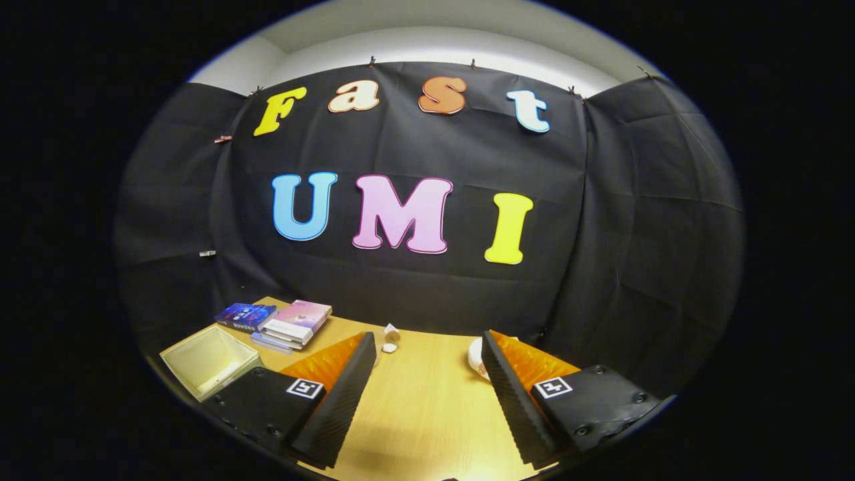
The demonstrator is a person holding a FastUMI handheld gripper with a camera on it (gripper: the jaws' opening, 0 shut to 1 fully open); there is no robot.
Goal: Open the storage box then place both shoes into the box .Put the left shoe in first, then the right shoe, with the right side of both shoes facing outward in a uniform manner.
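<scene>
My gripper (427,337) is open above a light wooden table (427,401), with only bare tabletop between its two black fingers. A pale, translucent storage box (210,364) sits on the table to the left of the left finger (337,394), near the table's left edge. I cannot tell if it has a lid on. A white rounded object (475,357) peeks out just behind the right finger's tip (507,387), mostly hidden by it. I cannot tell what it is.
A stack of books (294,324) and a blue packet (244,314) lie at the table's far left, behind the box. Two small white bits (389,339) rest just beyond the left fingertip. The black cloth wall closes the table's far side.
</scene>
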